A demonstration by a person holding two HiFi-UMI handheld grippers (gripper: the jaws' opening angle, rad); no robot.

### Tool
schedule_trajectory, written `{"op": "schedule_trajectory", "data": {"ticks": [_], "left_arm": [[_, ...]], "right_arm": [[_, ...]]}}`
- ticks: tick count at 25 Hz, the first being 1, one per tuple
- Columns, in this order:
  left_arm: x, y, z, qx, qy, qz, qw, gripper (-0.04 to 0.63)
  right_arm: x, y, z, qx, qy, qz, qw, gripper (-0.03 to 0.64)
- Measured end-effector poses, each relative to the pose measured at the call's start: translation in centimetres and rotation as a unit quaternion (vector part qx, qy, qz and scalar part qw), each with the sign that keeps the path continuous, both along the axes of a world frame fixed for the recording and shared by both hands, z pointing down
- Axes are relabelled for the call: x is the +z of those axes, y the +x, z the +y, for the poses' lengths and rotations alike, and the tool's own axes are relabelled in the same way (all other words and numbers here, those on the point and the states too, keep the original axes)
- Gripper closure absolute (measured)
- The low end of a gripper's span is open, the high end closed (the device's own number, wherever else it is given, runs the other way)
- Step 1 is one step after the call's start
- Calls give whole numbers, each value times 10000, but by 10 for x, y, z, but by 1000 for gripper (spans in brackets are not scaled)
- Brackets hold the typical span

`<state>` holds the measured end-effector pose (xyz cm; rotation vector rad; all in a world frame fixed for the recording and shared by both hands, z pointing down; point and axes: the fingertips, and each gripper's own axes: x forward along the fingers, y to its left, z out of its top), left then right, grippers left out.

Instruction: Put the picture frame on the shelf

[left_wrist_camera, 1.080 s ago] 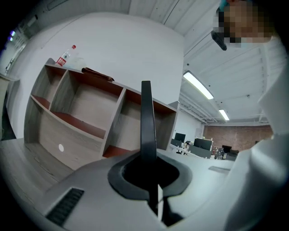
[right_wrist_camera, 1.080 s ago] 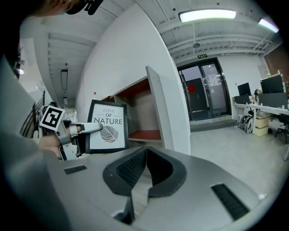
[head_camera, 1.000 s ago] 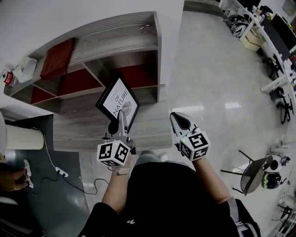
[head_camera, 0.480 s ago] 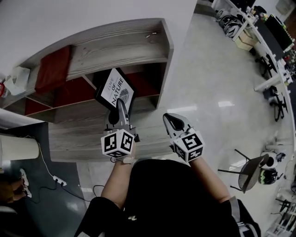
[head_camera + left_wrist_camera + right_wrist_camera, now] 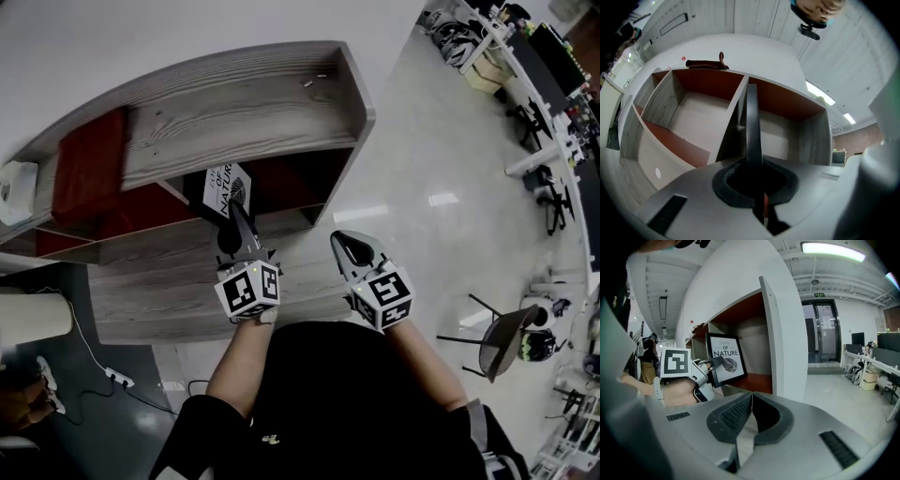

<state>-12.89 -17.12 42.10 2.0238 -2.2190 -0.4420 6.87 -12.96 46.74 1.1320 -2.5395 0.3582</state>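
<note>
a: carrying the picture frame point(image 5: 225, 187) forward, we've brought it from out in front into the mouth of the right-end compartment of the shelf point(image 5: 234, 112).
b: so setting down looks close. our left gripper point(image 5: 232, 210) reaches roughly level, jaws clamped on the frame's lower edge; our right gripper point(image 5: 344, 241) hangs beside it, jaws closed, empty.

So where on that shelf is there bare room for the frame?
Both upper compartments look bare: one left of the divider, one between it and the right side wall. The shelf top is open between the red cloth and two small bits near its right end. Its left end is busiest.
</note>
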Motion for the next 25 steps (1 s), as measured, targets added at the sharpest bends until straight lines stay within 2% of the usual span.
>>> {"op": "schedule_trajectory", "data": {"ticks": [8, 14, 25], "left_arm": [[8, -11, -21, -226, 62, -133, 9996, 577], [10, -11, -24, -323, 132, -377, 9987, 577], [15, -12, -27, -457, -87, -610, 9971, 577]], "right_arm": [[8, -9, -9, -38, -91, 51, 9999, 617], [11, -13, -10, -75, -108, 106, 9999, 617], [14, -11, -8, -18, -152, 91, 9998, 617]]}}
